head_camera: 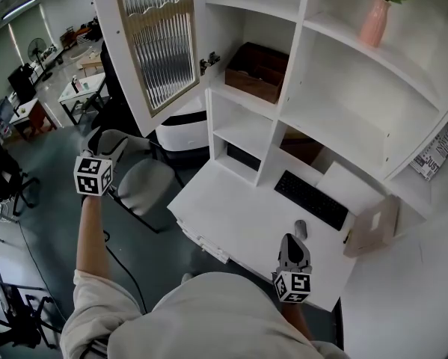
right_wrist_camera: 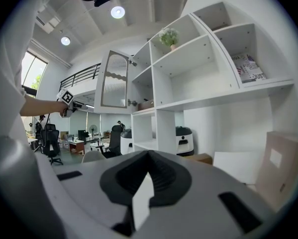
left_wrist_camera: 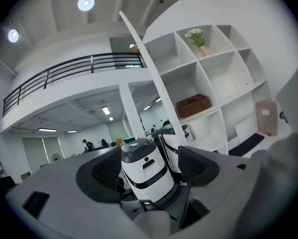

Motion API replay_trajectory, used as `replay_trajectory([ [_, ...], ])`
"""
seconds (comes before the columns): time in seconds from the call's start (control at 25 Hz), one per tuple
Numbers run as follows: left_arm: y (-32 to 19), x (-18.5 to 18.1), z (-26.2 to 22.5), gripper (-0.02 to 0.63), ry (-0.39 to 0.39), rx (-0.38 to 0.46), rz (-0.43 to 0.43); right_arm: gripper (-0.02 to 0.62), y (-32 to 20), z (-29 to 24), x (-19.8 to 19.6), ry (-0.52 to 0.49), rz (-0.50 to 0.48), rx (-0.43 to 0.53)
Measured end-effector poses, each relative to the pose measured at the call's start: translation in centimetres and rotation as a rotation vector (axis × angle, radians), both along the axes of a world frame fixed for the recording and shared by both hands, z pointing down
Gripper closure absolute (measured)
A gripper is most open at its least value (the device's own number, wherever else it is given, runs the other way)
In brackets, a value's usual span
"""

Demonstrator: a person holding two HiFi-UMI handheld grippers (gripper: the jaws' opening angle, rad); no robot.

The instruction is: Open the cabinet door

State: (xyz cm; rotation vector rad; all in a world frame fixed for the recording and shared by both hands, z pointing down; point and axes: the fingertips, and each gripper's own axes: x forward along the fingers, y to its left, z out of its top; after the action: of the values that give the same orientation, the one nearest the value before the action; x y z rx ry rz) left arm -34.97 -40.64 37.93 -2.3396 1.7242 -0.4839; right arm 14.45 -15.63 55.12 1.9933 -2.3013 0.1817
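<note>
Hovering low over the white desk [head_camera: 235, 219], our right gripper [head_camera: 292, 242] has its jaws pressed together; our left gripper [head_camera: 120, 145] reaches out leftward, jaws spread and empty. Beyond it the glass-panelled cabinet door [head_camera: 158, 40] stands swung wide, so we judge the opening done; next we need only withdraw. Open office floor [head_camera: 44, 148] with desks lies behind.

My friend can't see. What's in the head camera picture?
A white cabinet door with ribbed glass stands swung open on a wall of white shelves. The left gripper is held out apart from the door, and the right gripper hangs low over the white desk.
</note>
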Motion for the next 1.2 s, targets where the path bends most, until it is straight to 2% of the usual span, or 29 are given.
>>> replay_trajectory([
  [0.24, 1.8, -0.3, 3.8, 0.255, 0.144, -0.031, -0.039, 0.592, -0.2, -0.3, -0.4, 0.005, -0.018, 0.006],
  [0.48, 3.6, 0.0, 7.0, 0.255, 0.201, -0.062, -0.062, 0.592, -0.5, -0.5, -0.3, 0.011, -0.023, 0.011],
  [0.92, 6.5, 2.9, 10.3, 0.256, 0.226, -0.104, -0.02, 0.591, -1.3, -1.0, -1.2, 0.018, -0.05, 0.018],
  [1.2, 8.8, 5.9, 10.3, 0.328, 0.209, -0.064, 0.03, 0.592, -2.0, -1.6, -1.7, 0.024, -0.068, 0.032],
])
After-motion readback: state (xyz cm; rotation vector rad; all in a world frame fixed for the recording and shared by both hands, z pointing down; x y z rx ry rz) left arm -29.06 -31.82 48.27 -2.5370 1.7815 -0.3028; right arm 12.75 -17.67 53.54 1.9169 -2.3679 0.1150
